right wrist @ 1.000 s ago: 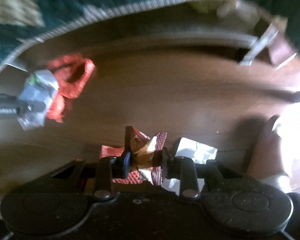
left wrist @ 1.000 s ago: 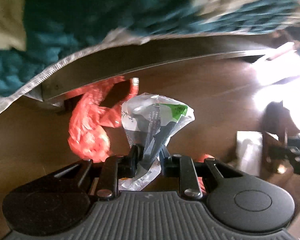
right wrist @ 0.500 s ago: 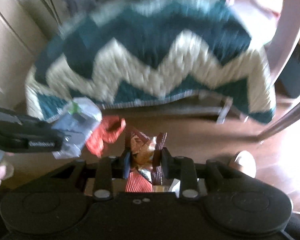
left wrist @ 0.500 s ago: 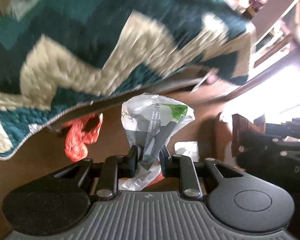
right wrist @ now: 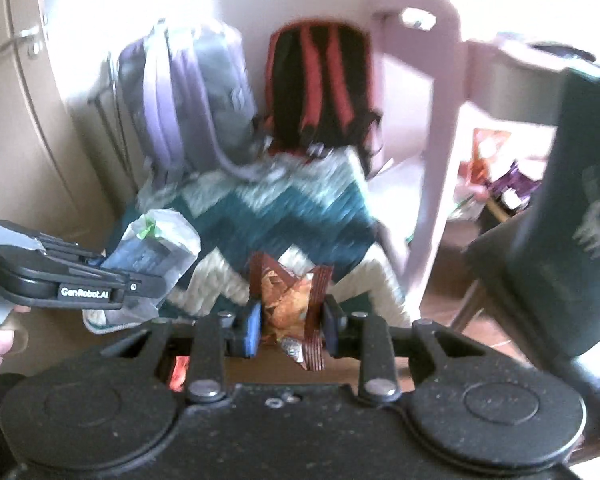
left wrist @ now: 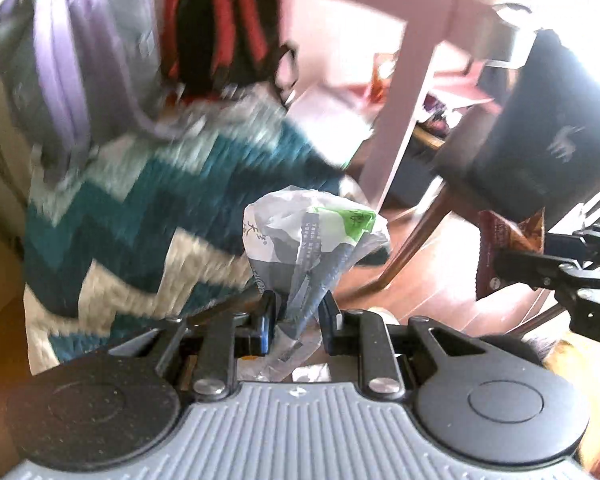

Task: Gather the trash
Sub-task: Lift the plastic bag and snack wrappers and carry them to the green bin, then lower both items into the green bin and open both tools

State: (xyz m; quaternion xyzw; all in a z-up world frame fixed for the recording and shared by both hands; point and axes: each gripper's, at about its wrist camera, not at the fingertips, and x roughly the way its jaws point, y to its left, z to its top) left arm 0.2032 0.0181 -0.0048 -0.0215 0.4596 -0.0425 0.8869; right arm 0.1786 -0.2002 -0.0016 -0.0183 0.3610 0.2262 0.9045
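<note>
My left gripper (left wrist: 296, 316) is shut on a crumpled clear plastic wrapper (left wrist: 312, 236) with grey and green print, held up in the air. It also shows at the left of the right wrist view (right wrist: 156, 240). My right gripper (right wrist: 290, 322) is shut on a brown and orange snack wrapper (right wrist: 288, 296), also lifted. That wrapper (left wrist: 508, 248) and the right gripper show at the right edge of the left wrist view.
A bed with a teal and cream zigzag blanket (right wrist: 268, 216) lies ahead. A purple suitcase (right wrist: 184, 92) and a red and black backpack (right wrist: 320, 80) stand behind it. A pink chair (right wrist: 432, 120) and a dark chair (right wrist: 572, 208) stand to the right on the wooden floor (left wrist: 440, 312).
Both grippers have risen from the floor under the bed with their wrappers. The view has swung up from the floor to the bed and room. The red bag on the floor has left the view.
</note>
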